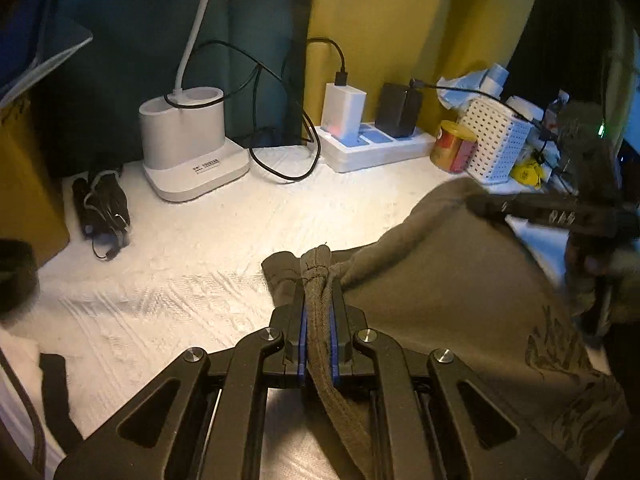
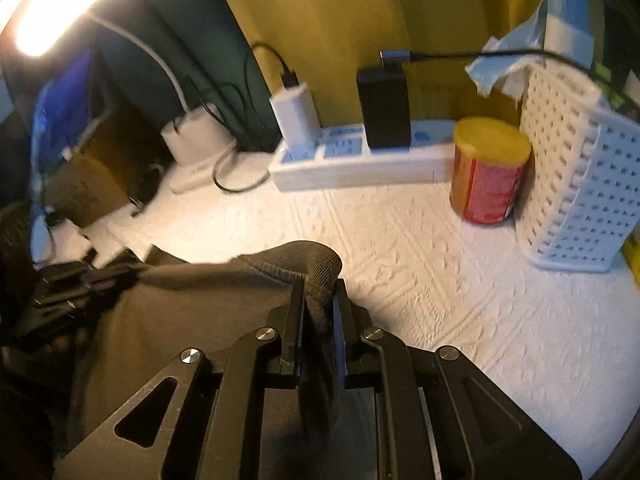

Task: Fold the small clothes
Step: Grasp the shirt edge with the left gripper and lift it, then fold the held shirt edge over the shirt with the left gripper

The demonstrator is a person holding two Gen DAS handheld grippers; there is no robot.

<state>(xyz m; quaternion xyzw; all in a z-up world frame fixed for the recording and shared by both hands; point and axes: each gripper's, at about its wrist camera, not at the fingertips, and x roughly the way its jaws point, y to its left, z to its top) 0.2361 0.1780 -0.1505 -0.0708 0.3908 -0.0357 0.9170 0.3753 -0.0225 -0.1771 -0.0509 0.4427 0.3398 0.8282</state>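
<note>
Both tongs pinch the olive-brown ribbed-hem cloth garment [image 1: 452,288] over the white textured table cover [image 1: 192,248].

The left gripper [image 1: 319,280] clamps a bunched ribbed edge; the right gripper [image 2: 319,300] nips the rounded ribbed hem, fabric stretched between them. A red-and-yellow tin can [image 2: 488,172] stands ahead-right of the right tongs.

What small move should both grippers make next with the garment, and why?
Probably lift and draw the two grippers apart to stretch the garment flat. The left gripper is shut on a ribbed edge, the right gripper pinches another ribbed edge, and the cloth between them sags bunched on the white cover.
</note>
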